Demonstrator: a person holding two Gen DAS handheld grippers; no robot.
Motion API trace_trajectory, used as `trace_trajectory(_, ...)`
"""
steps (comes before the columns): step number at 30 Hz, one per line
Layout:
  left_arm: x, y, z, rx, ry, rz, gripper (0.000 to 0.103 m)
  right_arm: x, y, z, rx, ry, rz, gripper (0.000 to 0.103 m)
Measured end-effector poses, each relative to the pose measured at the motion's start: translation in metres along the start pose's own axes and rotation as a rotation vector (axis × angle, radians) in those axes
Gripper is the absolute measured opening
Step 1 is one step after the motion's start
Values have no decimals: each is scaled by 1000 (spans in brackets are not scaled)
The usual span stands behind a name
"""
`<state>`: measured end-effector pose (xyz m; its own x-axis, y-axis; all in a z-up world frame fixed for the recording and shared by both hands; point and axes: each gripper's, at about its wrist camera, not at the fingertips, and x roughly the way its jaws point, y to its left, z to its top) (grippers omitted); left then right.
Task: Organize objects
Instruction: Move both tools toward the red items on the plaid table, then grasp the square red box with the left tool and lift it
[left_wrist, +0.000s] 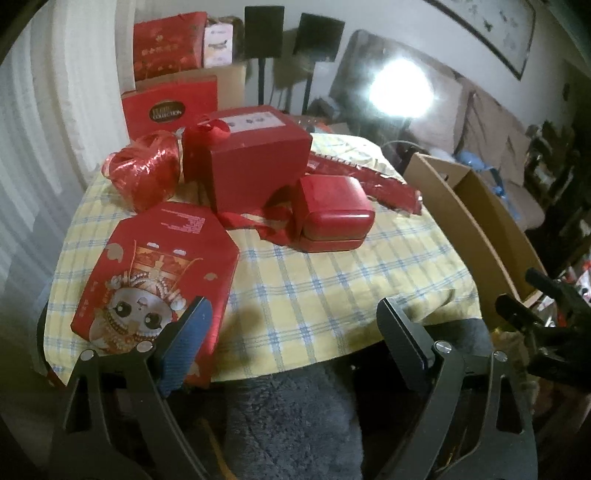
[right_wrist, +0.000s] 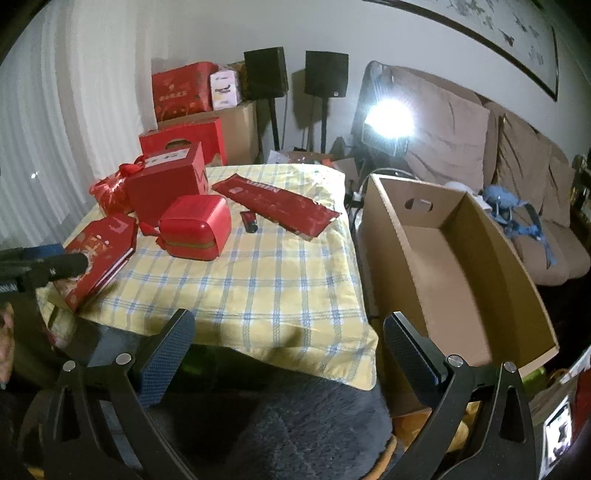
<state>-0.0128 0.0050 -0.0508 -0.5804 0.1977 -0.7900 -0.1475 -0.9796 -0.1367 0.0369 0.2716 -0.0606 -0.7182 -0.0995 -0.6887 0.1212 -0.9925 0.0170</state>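
On the yellow plaid table (left_wrist: 332, 291) lie a flat red box with a cartoon figure (left_wrist: 159, 280), a rounded red case (left_wrist: 332, 214), a big red cube box (left_wrist: 255, 158), a shiny red ribbon bundle (left_wrist: 144, 173) and a long red packet (left_wrist: 369, 181). My left gripper (left_wrist: 295, 328) is open over the table's near edge, its left finger in front of the flat box's near corner, nothing between the jaws. My right gripper (right_wrist: 291, 347) is open and holds nothing, near the front edge between the table (right_wrist: 258, 291) and an open cardboard box (right_wrist: 443, 266). A small dark red tube (right_wrist: 249, 221) lies beside the packet (right_wrist: 277, 203).
Behind the table stand stacked red gift boxes (right_wrist: 181, 92) on a carton and two black speakers on stands (right_wrist: 327, 74). A brown sofa (right_wrist: 517, 177) runs along the right wall, and a bright lamp (right_wrist: 388, 118) glares. Grey fluffy fabric (right_wrist: 314, 424) lies below the near edge.
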Motion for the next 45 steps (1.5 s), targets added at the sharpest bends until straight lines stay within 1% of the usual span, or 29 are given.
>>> trace_trajectory(3, 8, 0, 4, -11, 16, -24, 90, 3, -4, 0, 13, 7, 1, 103)
trace_trajectory(7, 15, -10, 12, 25, 11, -15, 90, 7, -10, -2, 19, 13, -8, 103)
trace_trajectory(10, 22, -18, 20, 44, 22, -19, 90, 7, -16, -4, 28, 10, -14, 103)
trace_trajectory(13, 27, -30, 29, 63, 21, -20, 96, 5, -25, -5, 47, 2, -18, 103)
trace_trajectory(15, 27, -38, 34, 75, -1, -2, 100, 6, -34, -6, 66, 2, -21, 103)
trace_trajectory(16, 27, -42, 37, 83, -19, 24, 100, 6, -36, -6, 73, 3, -22, 103)
trace_trajectory(18, 28, -48, 42, 96, -38, 53, 102, 7, -44, -7, 98, 2, -21, 103)
trace_trajectory(22, 42, -60, 52, 109, -36, 91, 103, 9, -55, -9, 133, 7, -15, 103)
trace_trajectory(25, 57, -66, 58, 116, -14, 99, 103, 12, -59, -11, 143, 13, -12, 103)
trace_trajectory(30, 68, -74, 60, 121, -11, 75, 103, 16, -64, -14, 149, 22, -9, 103)
trace_trajectory(33, 77, -77, 61, 131, -4, 89, 103, 21, -68, -14, 161, 31, -11, 103)
trace_trajectory(38, 91, -77, 68, 120, -8, 107, 103, 28, -73, -15, 182, 44, -11, 103)
trace_trajectory(45, 114, -76, 73, 116, 6, 125, 103, 34, -79, -18, 201, 60, -12, 103)
